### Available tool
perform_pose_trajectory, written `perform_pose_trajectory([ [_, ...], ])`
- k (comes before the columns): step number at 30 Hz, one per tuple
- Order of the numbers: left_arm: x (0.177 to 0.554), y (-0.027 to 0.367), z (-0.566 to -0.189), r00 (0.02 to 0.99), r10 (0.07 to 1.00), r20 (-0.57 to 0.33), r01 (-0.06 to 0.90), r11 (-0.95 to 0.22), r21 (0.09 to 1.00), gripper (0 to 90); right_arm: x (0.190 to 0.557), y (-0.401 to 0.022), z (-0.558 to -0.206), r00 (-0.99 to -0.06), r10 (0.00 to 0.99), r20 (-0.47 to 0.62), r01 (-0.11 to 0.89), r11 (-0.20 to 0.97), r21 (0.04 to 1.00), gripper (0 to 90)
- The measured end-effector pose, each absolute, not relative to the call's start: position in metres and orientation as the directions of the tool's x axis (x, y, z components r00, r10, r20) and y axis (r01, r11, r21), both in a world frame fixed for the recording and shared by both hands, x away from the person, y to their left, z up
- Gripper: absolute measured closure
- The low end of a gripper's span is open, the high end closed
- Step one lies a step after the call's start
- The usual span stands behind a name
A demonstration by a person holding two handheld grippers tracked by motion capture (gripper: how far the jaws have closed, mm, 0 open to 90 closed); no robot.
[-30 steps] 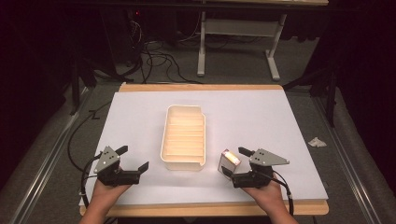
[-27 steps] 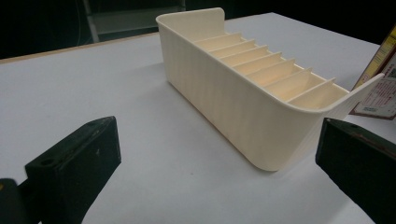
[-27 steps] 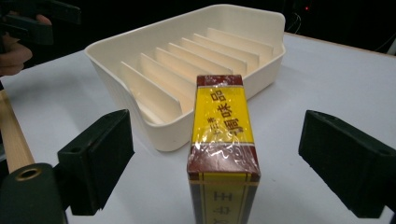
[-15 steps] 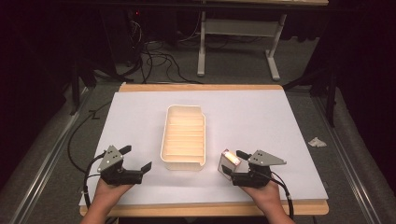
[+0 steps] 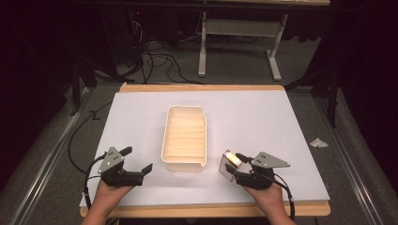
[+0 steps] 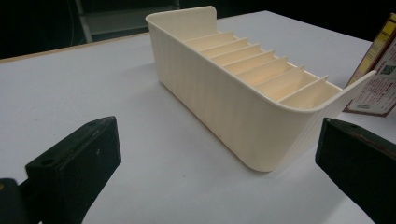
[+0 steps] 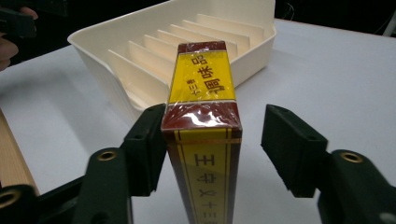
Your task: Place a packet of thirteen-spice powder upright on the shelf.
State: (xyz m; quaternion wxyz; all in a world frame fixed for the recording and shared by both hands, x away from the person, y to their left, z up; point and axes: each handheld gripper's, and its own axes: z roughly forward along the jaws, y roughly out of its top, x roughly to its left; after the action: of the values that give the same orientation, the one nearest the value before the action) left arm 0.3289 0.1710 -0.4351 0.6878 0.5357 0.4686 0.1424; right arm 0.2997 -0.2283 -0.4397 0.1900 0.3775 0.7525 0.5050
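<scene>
A cream tray (image 5: 184, 165) with several dividers lies lengthwise in the middle of the white table top. A maroon and yellow box (image 5: 229, 161) with printed characters stands upright by the tray's near right corner. My right gripper (image 5: 234, 165) is open around the box (image 7: 203, 79): one jaw touches its side, while a gap separates it from the other jaw. The tray (image 7: 116, 60) lies just beyond the box. My left gripper (image 5: 138, 158) is open and empty, left of the tray's near end. In the left gripper view the tray wall (image 6: 224, 102) lies ahead of the jaws and the box (image 6: 376, 79) shows at the right edge.
The white sheet (image 5: 263, 117) covers a wooden table (image 5: 202, 87). A crumpled scrap of paper (image 5: 319, 142) lies on the floor at the right. Cables and a desk frame (image 5: 237, 28) are in the dark beyond the far edge.
Both grippers have shifted only slightly. The box stays upright between the right gripper's jaws.
</scene>
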Motion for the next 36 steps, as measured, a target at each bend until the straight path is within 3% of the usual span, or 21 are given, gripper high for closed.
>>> perform_pose_trajectory([
  [9,0.327,0.174,-0.437,0.517,0.705,-0.485,0.308,0.376,0.874,0.7,0.299,-0.228,-0.436,-0.658,0.749,0.077,0.346,0.210,0.915,66.8],
  [36,0.324,0.176,-0.437,0.522,0.701,-0.486,0.316,0.370,0.874,0.8,0.302,-0.239,-0.426,-0.669,0.741,0.052,0.317,0.222,0.922,68.4],
])
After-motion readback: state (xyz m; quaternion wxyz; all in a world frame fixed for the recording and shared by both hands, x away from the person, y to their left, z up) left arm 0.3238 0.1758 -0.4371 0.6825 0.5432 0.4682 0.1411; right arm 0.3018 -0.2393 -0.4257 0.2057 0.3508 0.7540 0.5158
